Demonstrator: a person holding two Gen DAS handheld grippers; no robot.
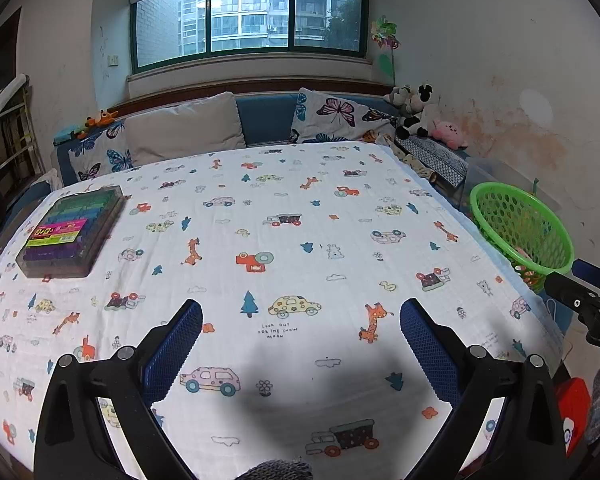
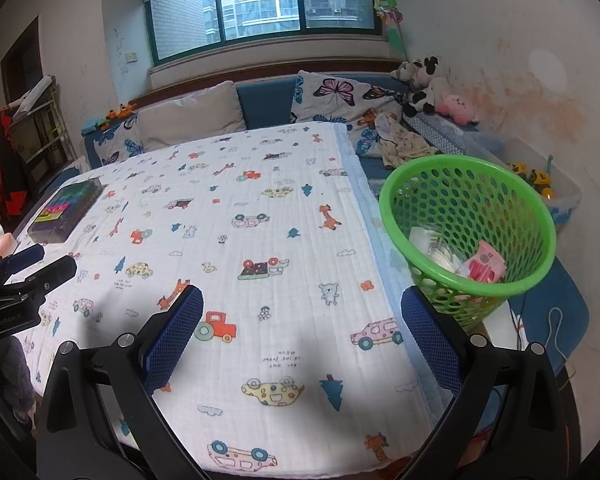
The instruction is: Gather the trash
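Basket contents: hard to read through the mesh; right view shows a pink-red wrapper [image 2: 485,266] and pale paper scraps [image 2: 432,242] at the bottom. Left view shows only a pink blur inside.
Basket: green perforated basket [image 2: 466,236], upright, standing off the right edge of the table; its near wall is partly covered by the right gripper's finger. In left view its lower edge is cut off by the other gripper's body.
Table: covered by a white cloth [image 1: 300,248] printed with cars, giraffes and trees; near edge hidden under both grippers.
Box: dark clear box of coloured items [image 1: 74,232], far left on the cloth; label text too small to read.
Left gripper [image 1: 300,340]: jaws spread wide, nothing between them, hovering above the near middle of the cloth.
Right gripper [image 2: 302,340]: jaws spread wide, nothing held, above the near right of the cloth, right finger just beside the basket.
Far side: cushions [image 1: 188,130] and plush toys [image 1: 420,114] under a window.
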